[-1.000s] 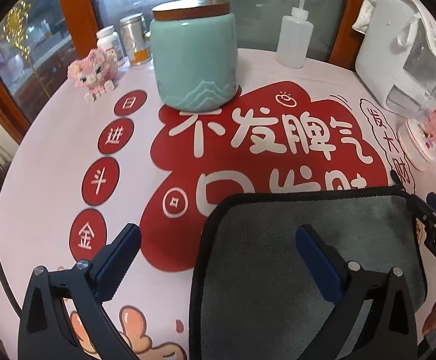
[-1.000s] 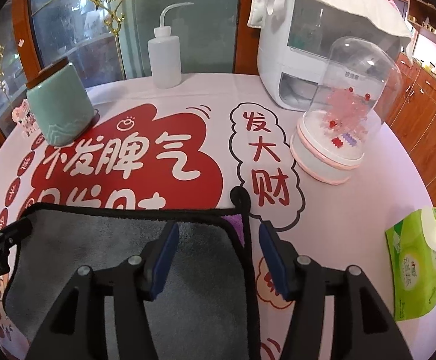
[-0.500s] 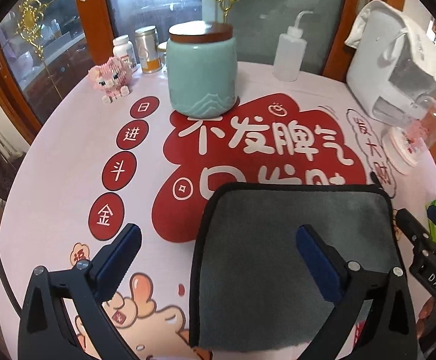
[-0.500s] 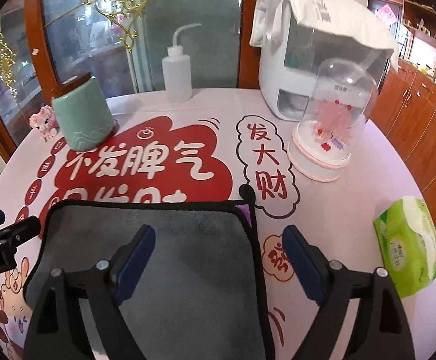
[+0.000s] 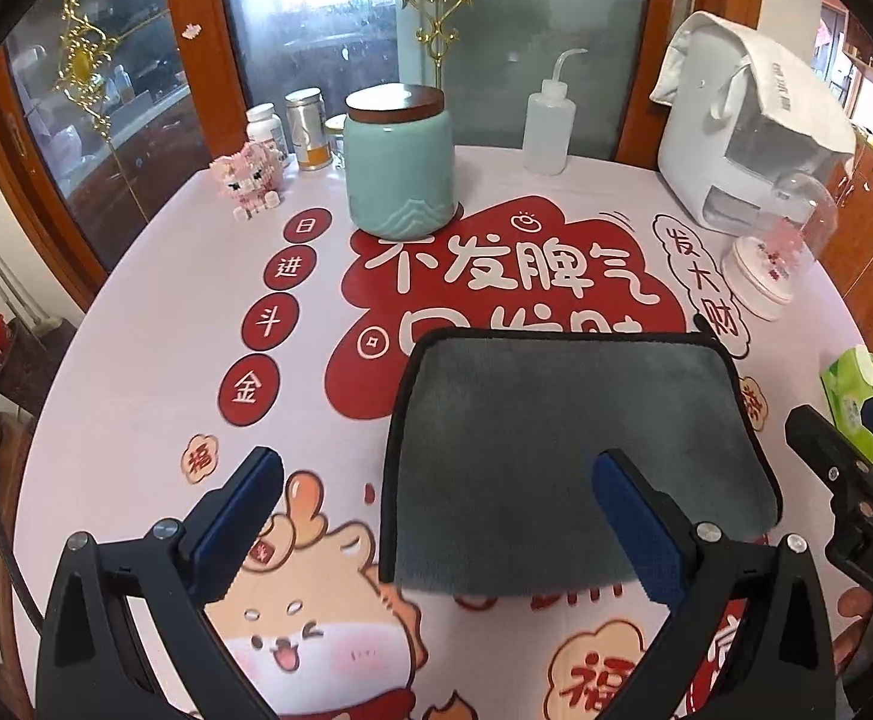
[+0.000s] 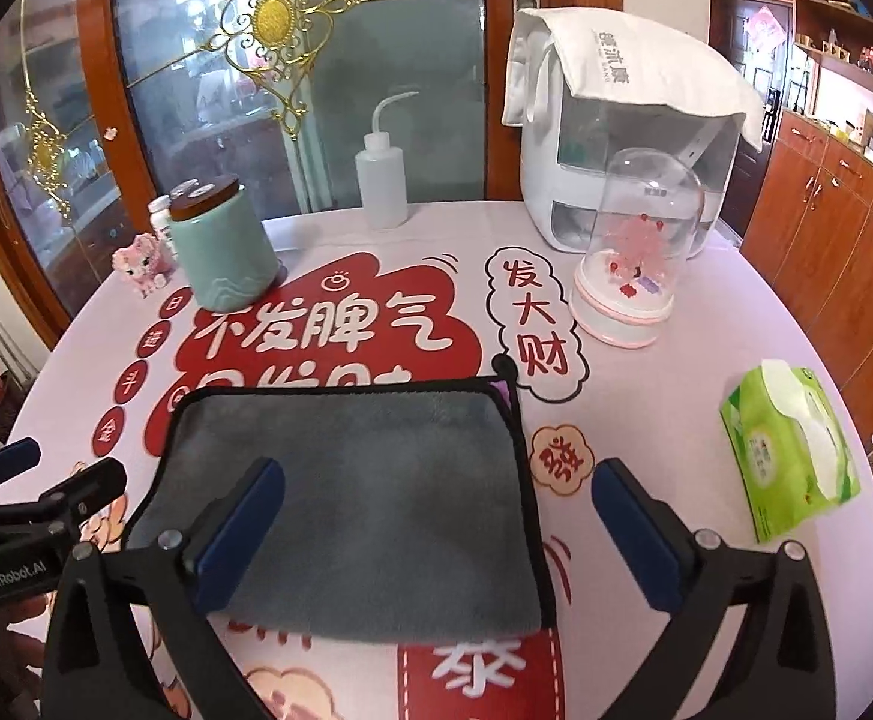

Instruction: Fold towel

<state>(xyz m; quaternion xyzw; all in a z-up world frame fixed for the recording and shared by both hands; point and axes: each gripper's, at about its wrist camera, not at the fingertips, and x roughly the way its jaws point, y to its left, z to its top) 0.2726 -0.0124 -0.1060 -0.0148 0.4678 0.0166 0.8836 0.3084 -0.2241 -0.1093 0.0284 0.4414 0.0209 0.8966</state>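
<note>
A grey towel with black trim point(image 5: 568, 450) lies flat, folded, on the round table; it also shows in the right wrist view point(image 6: 364, 498). My left gripper point(image 5: 436, 516) is open and empty above the towel's near left edge, held off the cloth. My right gripper point(image 6: 436, 516) is open and empty above the towel's near right edge, one finger over the cloth, the other over the bare tablecloth. The right gripper shows at the right edge of the left wrist view point(image 5: 856, 480); the left gripper shows at the left of the right wrist view point(image 6: 34, 498).
At the back stand a teal jar point(image 5: 399, 162), a squeeze bottle point(image 5: 547, 132), a white appliance point(image 5: 748, 132), a pink block figure point(image 5: 247, 180) and small bottles point(image 5: 304, 126). A glass dome point(image 6: 634, 252) and a green tissue pack point(image 6: 790, 450) sit to the right.
Both grippers have pulled back and up from the towel. The right gripper's jaws have opened wide. The towel lies still.
</note>
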